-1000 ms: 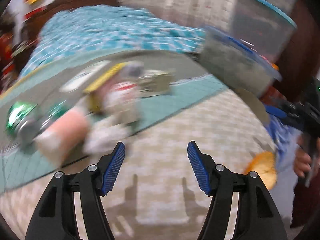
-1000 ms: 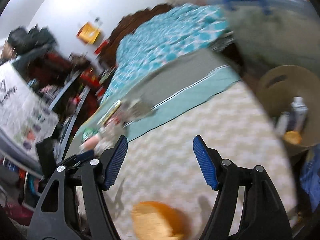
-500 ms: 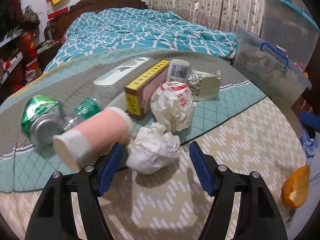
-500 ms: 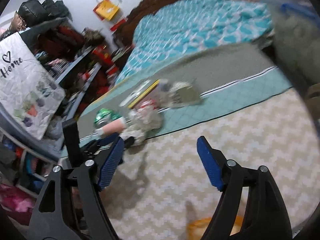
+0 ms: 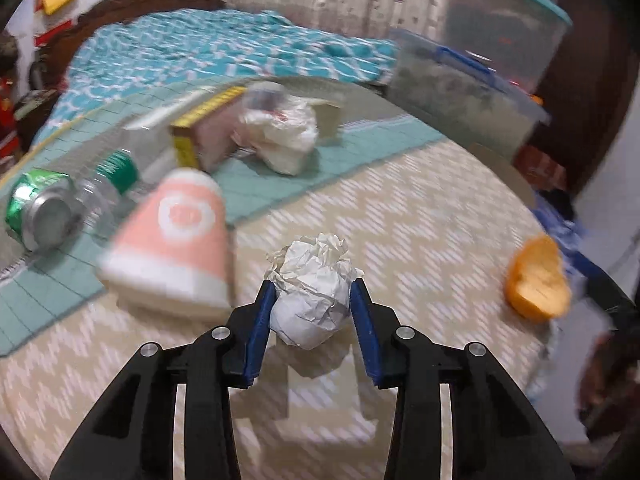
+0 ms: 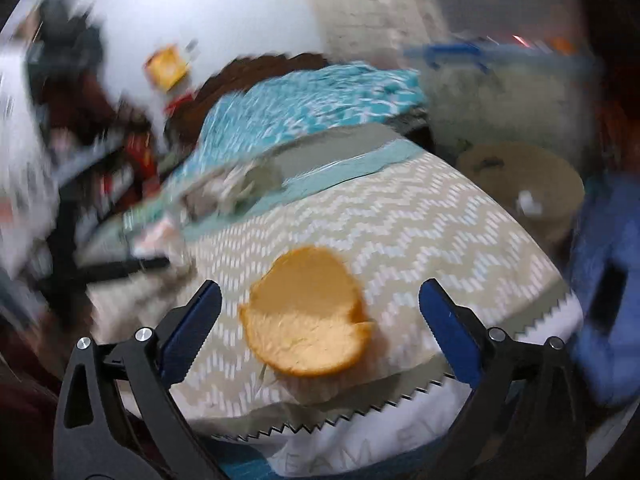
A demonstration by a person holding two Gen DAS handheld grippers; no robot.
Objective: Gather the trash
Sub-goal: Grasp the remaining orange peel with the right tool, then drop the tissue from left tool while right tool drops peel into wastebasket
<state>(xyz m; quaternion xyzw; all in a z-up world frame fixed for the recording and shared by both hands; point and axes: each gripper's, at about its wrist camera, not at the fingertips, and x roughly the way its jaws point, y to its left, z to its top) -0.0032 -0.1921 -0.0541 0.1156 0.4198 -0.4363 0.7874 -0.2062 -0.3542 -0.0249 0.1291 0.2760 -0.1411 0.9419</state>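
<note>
A crumpled white paper ball (image 5: 312, 300) sits on the zigzag bedcover (image 5: 400, 224) between the blue pads of my left gripper (image 5: 314, 292). Its jaws are closing and both pads touch the ball's sides. An orange peel (image 6: 308, 320) lies near the bed's edge between the fingers of my right gripper (image 6: 320, 288). Those jaws are opening wide, and neither pad touches the peel. In the left wrist view the peel (image 5: 536, 280) lies off to the right.
A pink paper cup (image 5: 176, 248), a green can (image 5: 40, 212), a clear bottle (image 5: 108, 184), a yellow-edged box (image 5: 204, 128) and another paper wad (image 5: 284, 136) lie further back on the left. A beige bin (image 6: 520, 184) stands beyond the bed's right edge. Plastic storage boxes (image 5: 460, 92) are stacked behind.
My left gripper has moved forward over the paper ball and its jaws have narrowed onto it. My right gripper has swung over to the orange peel with its jaws spread wider.
</note>
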